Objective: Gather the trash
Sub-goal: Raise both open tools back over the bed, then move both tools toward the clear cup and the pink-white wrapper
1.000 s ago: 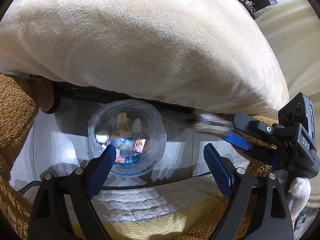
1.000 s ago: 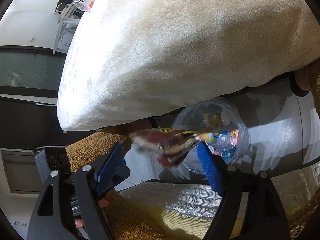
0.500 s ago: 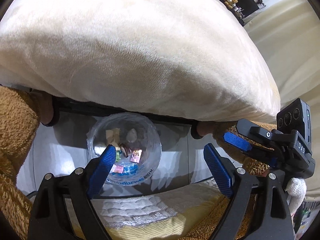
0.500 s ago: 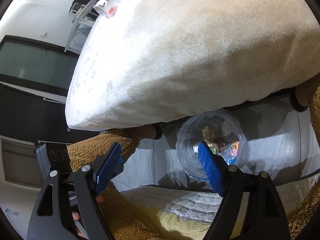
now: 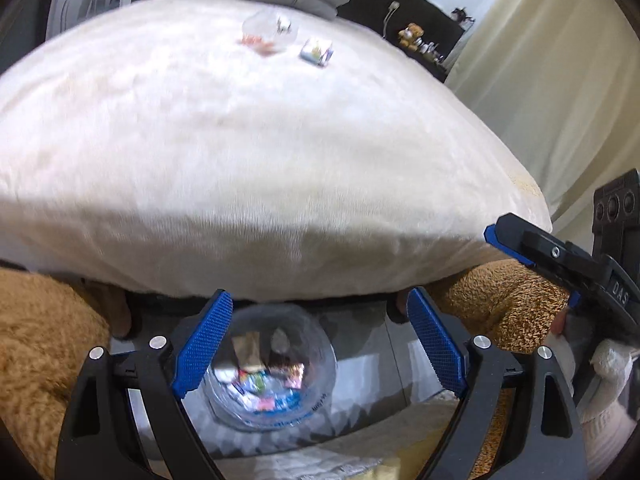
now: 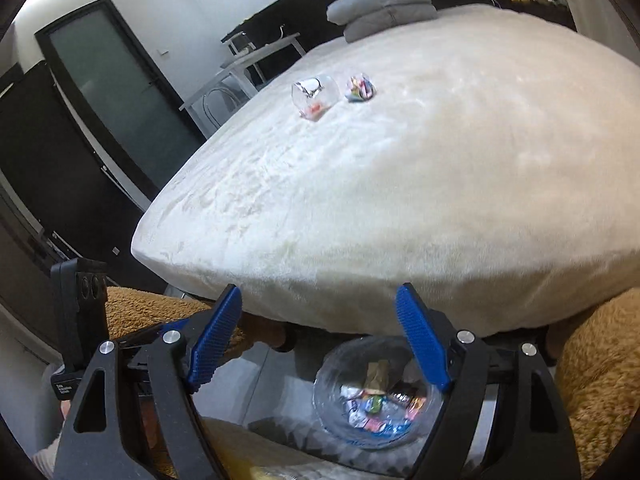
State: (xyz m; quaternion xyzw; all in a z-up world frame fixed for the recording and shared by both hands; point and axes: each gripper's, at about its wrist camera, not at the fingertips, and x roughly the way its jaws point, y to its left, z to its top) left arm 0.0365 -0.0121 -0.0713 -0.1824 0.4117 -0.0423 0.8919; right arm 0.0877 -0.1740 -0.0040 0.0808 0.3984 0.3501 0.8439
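Observation:
A clear plastic bin (image 5: 272, 376) full of colourful wrappers stands on the floor below the bed's front edge; it also shows in the right wrist view (image 6: 378, 394). On the cream bed top lie a clear plastic cup (image 6: 315, 97) on its side and a crumpled colourful wrapper (image 6: 360, 87); both show far off in the left wrist view, the cup (image 5: 270, 31) and the wrapper (image 5: 317, 51). My left gripper (image 5: 318, 342) is open and empty above the bin. My right gripper (image 6: 318, 340) is open and empty above the bin; it shows at the right of the left wrist view (image 5: 520, 240).
The cream plush bed (image 6: 400, 168) fills most of both views. A brown fuzzy blanket (image 5: 44, 344) hangs at both sides. Grey pillows (image 6: 384, 4) lie at the bed's far end. A white desk (image 6: 256, 56) and a dark door (image 6: 112, 80) stand at the left.
The right gripper dropped the dark wrapper into the bin and is now empty. Both grippers have risen and tilted up, so the bed top with cup and wrapper came into view.

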